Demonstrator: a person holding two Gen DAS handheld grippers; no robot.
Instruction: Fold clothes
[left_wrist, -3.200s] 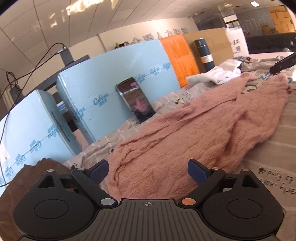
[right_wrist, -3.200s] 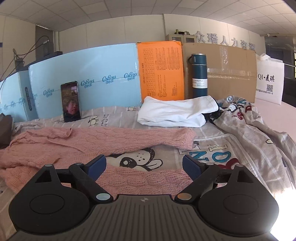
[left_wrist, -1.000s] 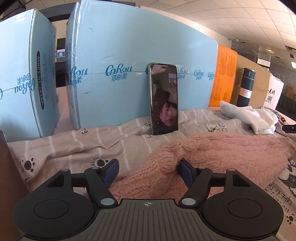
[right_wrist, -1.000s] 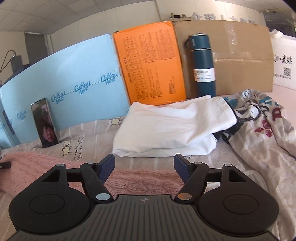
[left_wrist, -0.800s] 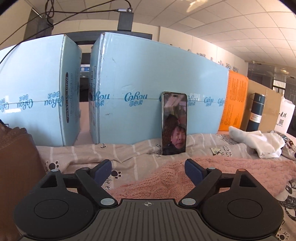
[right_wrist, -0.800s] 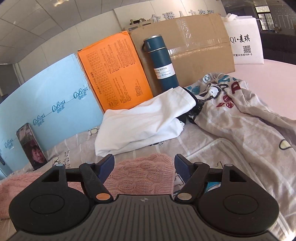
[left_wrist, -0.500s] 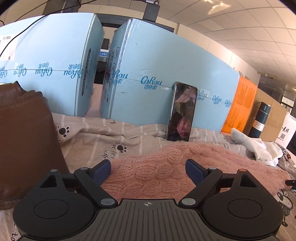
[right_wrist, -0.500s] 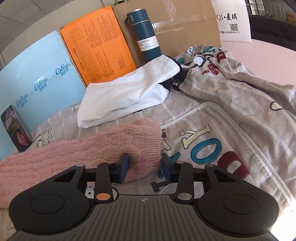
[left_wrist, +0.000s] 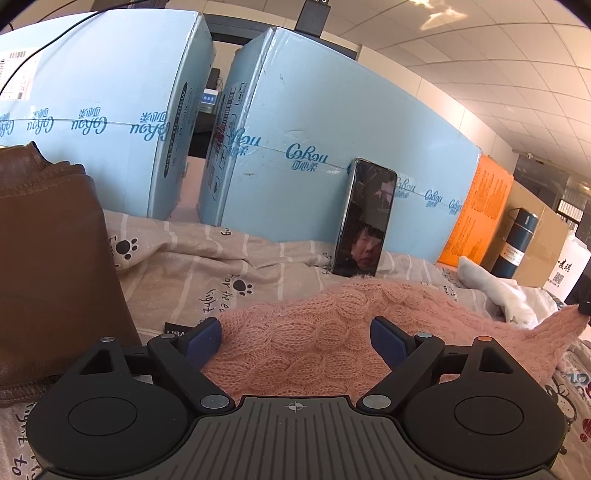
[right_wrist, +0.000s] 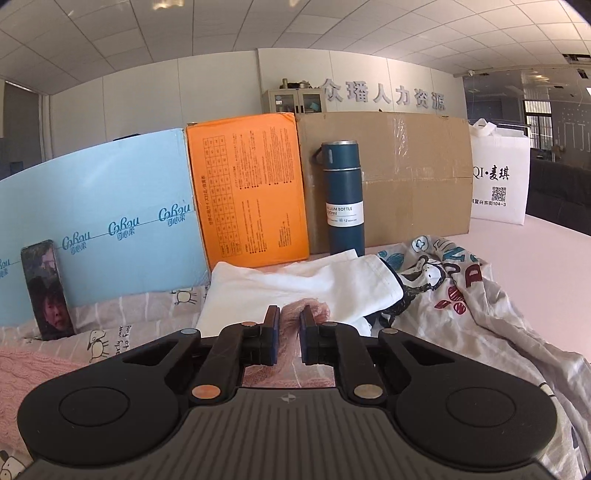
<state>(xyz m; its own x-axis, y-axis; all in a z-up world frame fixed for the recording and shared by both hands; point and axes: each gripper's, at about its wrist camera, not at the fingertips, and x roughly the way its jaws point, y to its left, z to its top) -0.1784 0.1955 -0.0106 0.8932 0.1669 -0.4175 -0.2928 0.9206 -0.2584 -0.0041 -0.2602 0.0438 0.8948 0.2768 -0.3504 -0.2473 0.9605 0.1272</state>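
A pink cable-knit sweater (left_wrist: 332, 332) lies spread across the patterned bed sheet (left_wrist: 207, 266). My left gripper (left_wrist: 295, 338) is open, its blue pads on either side of a bunched edge of the knit. The far sleeve end (left_wrist: 570, 317) is lifted off the bed at the right, held by the tip of the other gripper. In the right wrist view my right gripper (right_wrist: 290, 332) is shut on that pink cuff (right_wrist: 312, 308), which pokes out above the pads. More of the sweater (right_wrist: 26, 373) lies low at the left.
A phone (left_wrist: 365, 221) leans on light-blue boxes (left_wrist: 295, 155). A brown leather item (left_wrist: 48, 277) stands close at the left. A folded white garment (right_wrist: 295, 288), a teal bottle (right_wrist: 341, 199), orange (right_wrist: 247, 192) and cardboard boxes and a printed grey garment (right_wrist: 461, 295) sit right.
My right gripper has closed on the pink sleeve cuff and raised it off the bed. My left gripper has stayed open and moved in over the sweater's edge.
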